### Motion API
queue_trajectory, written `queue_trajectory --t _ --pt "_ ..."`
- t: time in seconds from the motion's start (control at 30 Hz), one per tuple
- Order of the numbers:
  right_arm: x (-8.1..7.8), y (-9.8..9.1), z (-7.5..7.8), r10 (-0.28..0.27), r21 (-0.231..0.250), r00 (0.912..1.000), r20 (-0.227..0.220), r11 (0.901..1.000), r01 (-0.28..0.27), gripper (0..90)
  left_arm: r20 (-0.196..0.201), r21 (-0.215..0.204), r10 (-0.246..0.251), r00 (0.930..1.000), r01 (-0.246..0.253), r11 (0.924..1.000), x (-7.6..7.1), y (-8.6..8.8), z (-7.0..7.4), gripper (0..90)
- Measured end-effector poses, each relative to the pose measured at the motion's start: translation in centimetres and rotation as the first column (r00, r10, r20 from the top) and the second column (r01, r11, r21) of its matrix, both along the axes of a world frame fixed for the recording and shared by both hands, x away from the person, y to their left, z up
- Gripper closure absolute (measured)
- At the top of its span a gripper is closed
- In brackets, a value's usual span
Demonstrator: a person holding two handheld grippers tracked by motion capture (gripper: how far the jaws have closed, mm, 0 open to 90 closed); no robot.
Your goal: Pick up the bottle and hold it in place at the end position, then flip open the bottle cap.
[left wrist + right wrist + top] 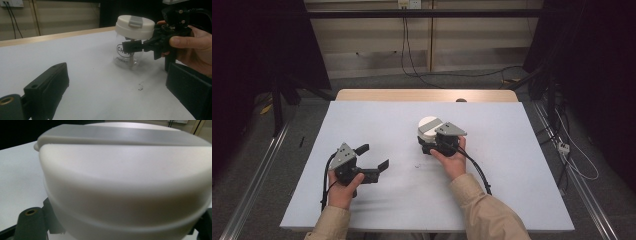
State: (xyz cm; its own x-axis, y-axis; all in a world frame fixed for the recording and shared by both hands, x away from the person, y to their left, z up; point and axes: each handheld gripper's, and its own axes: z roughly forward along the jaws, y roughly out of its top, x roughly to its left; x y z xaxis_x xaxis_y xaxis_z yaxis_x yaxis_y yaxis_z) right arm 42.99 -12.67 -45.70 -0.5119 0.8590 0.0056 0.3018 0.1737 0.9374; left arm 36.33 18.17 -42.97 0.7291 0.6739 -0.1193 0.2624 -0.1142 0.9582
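Note:
A clear jar (428,128) with a white lid and a grey flap stands upright on the white table (492,190), right of the middle. My right gripper (428,140) holds it from the near side, jaws pressed to the glass body just under the lid. The left gripper view shows the jar (128,53) with black lettering and one right gripper finger (132,46) lying across it. The lid (120,182) sits very close in the right gripper view. My left gripper (374,156) rests on the table left of the jar, open and holding nothing, its fingers (47,86) spread wide.
A small dark speck (140,87) lies on the white sheet between the two grippers. A strip of wooden table edge (427,95) runs along the far side. Cables and metal rails lie on the floor around the table.

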Motion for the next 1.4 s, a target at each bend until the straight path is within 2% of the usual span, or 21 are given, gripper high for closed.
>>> queue_trajectory --t 0.37,0.5,0.67,0.87,0.97,1.03,1.2,1.4 --pt "0.1 -0.1 0.0 0.004 0.0 1.0 -0.004 1.0 -0.004 18.8 -0.009 0.019 -0.047 0.9989 0.047 0.9987 1.0 -2.3 1.0 4.9" --pt "0.1 -0.1 0.0 0.007 -0.002 1.0 -0.005 1.0 -0.007 18.8 -0.029 0.027 -0.066 0.9974 0.067 0.9974 1.5 -3.3 1.2 4.9" --pt "0.1 -0.1 0.0 0.006 -0.001 1.0 -0.005 1.0 -0.006 18.8 -0.041 0.026 -0.063 0.9971 0.064 0.9976 2.0 -3.8 1.3 7.3" --pt "0.1 -0.1 0.0 0.007 -0.004 1.0 -0.006 1.0 -0.007 18.8 -0.057 0.016 -0.062 0.9964 0.063 0.9979 2.9 -4.5 1.9 18.5" --pt "0.1 -0.1 0.1 0.007 -0.004 0.9999 -0.008 1.0 -0.007 18.8 -0.073 0.006 -0.071 0.9948 0.072 0.9974 3.2 -4.9 2.1 28.9" --pt "0.1 -0.1 0.1 0.007 -0.004 0.9999 -0.008 1.0 -0.007 18.8 -0.076 0.021 -0.07 0.9947 0.072 0.9972 3.5 -5.2 2.2 32.8" --pt "0.1 -0.1 0.1 0.007 -0.005 0.9999 -0.008 1.0 -0.007 18.8 -0.091 0.021 -0.083 0.9924 0.085 0.9962 4.0 -5.7 2.3 42.7" --pt "0.1 -0.1 0.1 0.007 -0.006 0.9999 -0.009 1.0 -0.007 18.8 -0.084 0.046 -0.101 0.9913 0.105 0.9934 4.5 -6.9 2.7 45.0"
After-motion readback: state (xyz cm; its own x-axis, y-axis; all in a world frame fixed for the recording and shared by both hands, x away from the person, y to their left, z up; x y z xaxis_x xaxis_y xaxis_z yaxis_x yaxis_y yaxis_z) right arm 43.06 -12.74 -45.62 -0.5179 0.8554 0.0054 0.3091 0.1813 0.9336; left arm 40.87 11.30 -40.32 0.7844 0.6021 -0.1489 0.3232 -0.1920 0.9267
